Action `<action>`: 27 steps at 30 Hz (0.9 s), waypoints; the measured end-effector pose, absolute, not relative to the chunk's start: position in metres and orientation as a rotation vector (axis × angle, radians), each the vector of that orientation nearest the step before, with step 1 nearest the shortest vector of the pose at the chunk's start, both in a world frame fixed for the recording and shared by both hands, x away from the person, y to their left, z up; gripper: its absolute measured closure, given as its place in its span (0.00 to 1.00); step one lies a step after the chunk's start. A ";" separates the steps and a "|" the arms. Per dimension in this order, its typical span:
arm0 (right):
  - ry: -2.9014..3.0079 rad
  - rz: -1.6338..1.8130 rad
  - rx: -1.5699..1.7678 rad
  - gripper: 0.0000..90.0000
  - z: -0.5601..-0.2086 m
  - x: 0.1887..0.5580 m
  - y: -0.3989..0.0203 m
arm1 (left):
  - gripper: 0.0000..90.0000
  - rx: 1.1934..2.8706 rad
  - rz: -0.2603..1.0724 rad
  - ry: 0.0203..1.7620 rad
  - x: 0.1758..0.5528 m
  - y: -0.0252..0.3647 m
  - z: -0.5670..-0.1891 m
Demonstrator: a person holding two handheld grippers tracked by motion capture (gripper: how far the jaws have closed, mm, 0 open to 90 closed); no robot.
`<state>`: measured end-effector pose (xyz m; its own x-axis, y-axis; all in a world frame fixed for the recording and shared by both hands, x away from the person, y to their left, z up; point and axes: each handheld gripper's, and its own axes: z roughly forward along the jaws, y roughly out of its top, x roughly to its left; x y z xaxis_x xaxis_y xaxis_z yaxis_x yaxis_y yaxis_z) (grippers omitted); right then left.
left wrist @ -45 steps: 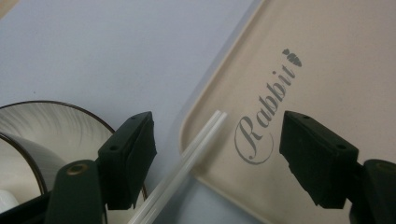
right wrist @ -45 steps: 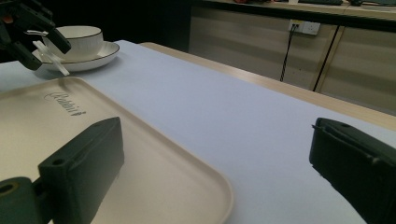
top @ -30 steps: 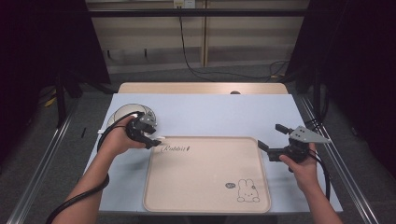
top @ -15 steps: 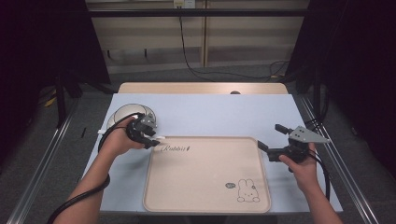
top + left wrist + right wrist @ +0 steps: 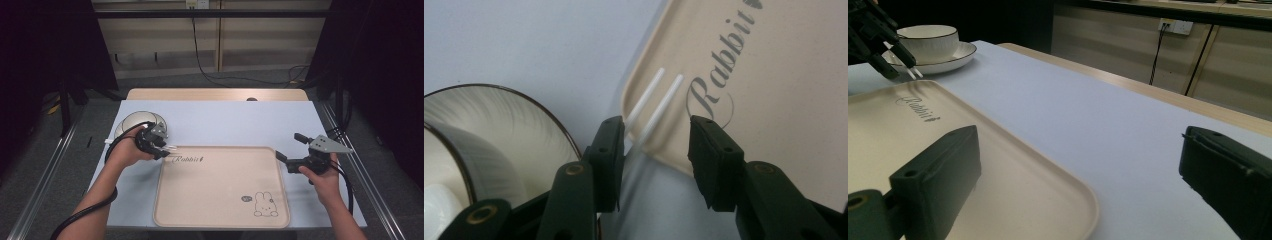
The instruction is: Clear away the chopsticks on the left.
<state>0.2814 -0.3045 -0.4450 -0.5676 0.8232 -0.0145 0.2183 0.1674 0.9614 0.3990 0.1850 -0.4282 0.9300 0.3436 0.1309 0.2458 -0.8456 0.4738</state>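
Your left forearm came in from the lower left, slanting up and inward, and your hand held the left gripper low over the top left corner of the beige tray, pointing toward the word "Rabbit" printed there. Its jaws had just been closing, with a pair of white chopsticks between them. In the left gripper view the two thin sticks lay side by side, close against one jaw, with a clear gap to the other, so you could not tell whether they were truly pinched. Their tips reached over the tray's rim.

Your right forearm came up from the lower right, and the right gripper sat just off the tray's right edge, aimed at it, jaws spread wide and holding nothing.

On the pale blue table stood one tray, bare inside. Behind your left hand sat one white bowl on one white saucer, both dark-rimmed. What the bowl held was unclear.
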 end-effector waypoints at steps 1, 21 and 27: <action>1.895 1.419 0.981 0.03 -0.445 0.281 -0.304 | 0.65 2.630 0.280 0.420 0.399 0.185 -0.428; 1.887 1.427 0.976 0.03 -0.443 0.281 -0.307 | 0.67 2.664 0.301 0.388 0.403 0.191 -0.428; 1.882 1.433 0.982 0.03 -0.442 0.281 -0.308 | 0.67 2.640 0.299 0.403 0.404 0.192 -0.427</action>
<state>0.2807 -0.3084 -0.4424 -0.5664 0.8241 -0.0093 0.2103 0.1555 0.9652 0.4037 0.1922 -0.4273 0.9338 0.3287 0.1414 0.2312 -0.8558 0.4628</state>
